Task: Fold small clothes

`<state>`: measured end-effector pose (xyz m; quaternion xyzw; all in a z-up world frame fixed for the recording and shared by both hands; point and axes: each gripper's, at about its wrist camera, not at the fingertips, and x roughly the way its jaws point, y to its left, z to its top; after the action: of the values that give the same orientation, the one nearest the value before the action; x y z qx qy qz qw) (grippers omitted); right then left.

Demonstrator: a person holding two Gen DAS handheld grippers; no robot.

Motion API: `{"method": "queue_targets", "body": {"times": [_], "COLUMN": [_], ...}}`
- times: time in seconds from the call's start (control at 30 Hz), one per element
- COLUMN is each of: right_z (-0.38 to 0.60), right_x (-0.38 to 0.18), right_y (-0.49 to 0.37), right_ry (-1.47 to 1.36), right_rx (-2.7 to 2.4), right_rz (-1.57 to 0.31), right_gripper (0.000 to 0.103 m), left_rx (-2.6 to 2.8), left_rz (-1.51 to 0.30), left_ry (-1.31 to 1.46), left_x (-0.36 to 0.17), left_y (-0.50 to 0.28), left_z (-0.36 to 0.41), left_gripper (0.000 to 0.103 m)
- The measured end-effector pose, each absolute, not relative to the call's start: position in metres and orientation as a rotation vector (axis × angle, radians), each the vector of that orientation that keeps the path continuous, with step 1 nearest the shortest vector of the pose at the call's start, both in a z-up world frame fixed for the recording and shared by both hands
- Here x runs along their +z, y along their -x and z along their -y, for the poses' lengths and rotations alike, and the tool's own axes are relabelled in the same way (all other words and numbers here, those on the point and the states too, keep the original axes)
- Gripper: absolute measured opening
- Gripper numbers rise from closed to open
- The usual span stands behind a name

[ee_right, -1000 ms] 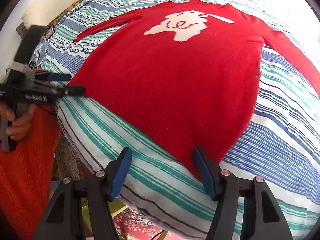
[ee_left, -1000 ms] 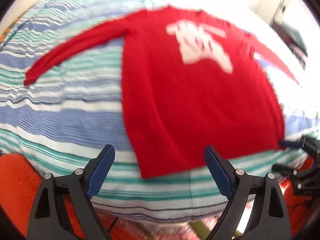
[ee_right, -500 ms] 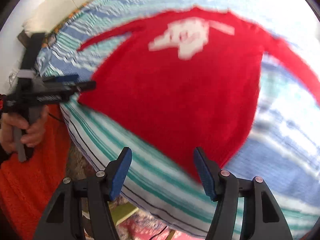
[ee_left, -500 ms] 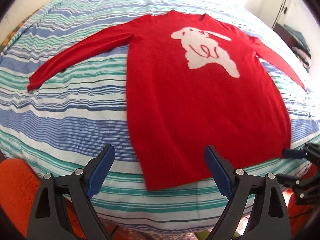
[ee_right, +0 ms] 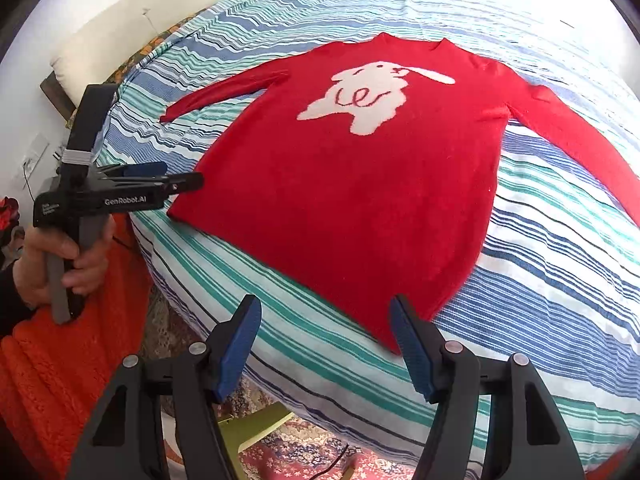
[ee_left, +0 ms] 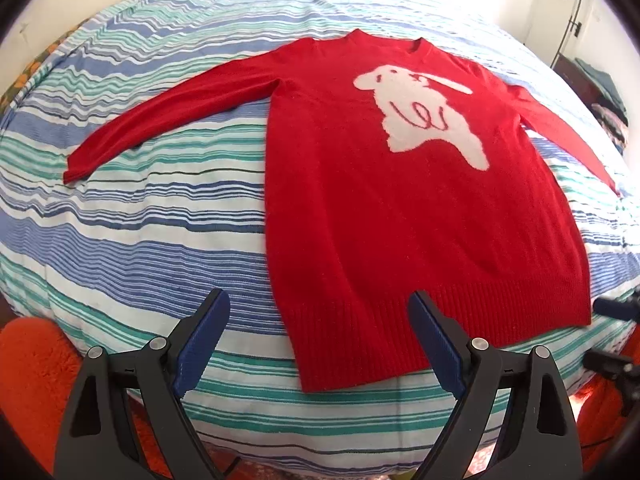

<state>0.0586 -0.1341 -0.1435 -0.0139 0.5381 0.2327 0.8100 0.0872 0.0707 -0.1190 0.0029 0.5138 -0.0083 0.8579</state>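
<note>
Sweater (ee_left: 400, 216) flat on the bed (ee_left: 160, 220), face up, sleeves out, no fold started.
Left gripper (ee_left: 320, 340) and right gripper (ee_right: 326, 346) hover at the hem, jaws spread, empty; next up, probably pinch a sleeve or hem corner.

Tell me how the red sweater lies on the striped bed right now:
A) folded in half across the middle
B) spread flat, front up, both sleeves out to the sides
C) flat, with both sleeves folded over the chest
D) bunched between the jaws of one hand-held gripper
B: the red sweater lies flat on the striped bed, its white animal motif facing up and a sleeve stretched out on each side.
</note>
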Motion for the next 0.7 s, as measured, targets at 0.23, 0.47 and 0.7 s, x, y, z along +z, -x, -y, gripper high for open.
{"method": "queue_targets", "body": {"times": [0.23,0.47,0.7], "right_z": [0.183,0.365,0.524], "right_x": [-0.148,-0.081,-0.137], "right_y": [-0.061,-0.084,-0.094], "right_ry": [-0.14,-0.411,-1.01], "right_rx": [0.414,0.067,-0.156], "right_rz": [-1.199,-0.884,-0.757], "right_gripper": [0.067,0.067,0.067], "left_rx": [0.06,0.164,0.218], "left_rz": [-1.014,-1.063,-1.069], "left_ry": [0.031,0.195,0.205], "left_x": [-0.105,-0.115,-0.12], "left_y": [-0.083,-0.092,-0.092], "left_z": [-0.091,-0.126,-0.132], "left_gripper": [0.092,0.092,0.092]}}
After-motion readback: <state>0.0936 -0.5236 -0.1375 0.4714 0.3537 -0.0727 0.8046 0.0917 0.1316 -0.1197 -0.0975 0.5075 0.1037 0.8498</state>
